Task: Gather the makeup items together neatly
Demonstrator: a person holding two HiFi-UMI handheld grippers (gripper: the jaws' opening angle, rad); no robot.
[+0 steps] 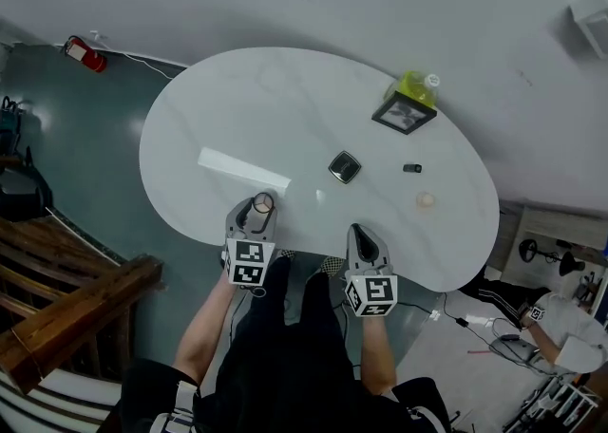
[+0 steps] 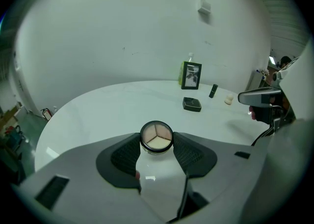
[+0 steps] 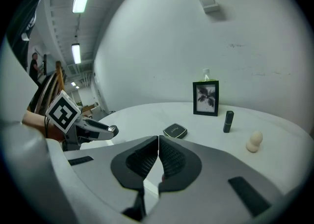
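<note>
A framed picture stands near the table's far edge, a yellow-green bottle just behind it; a red fire extinguisher, probably, lies on the floor.

**What the Views Keep Back**

The jaws of the left gripper cover both flanks and the underside of the round palette pinched between them. Far ahead of those jaws, the picture frame hides most of the yellow-green bottle. Just beyond the right gripper and its closed jaws, the lettering on the black compact is too small to read.
</note>
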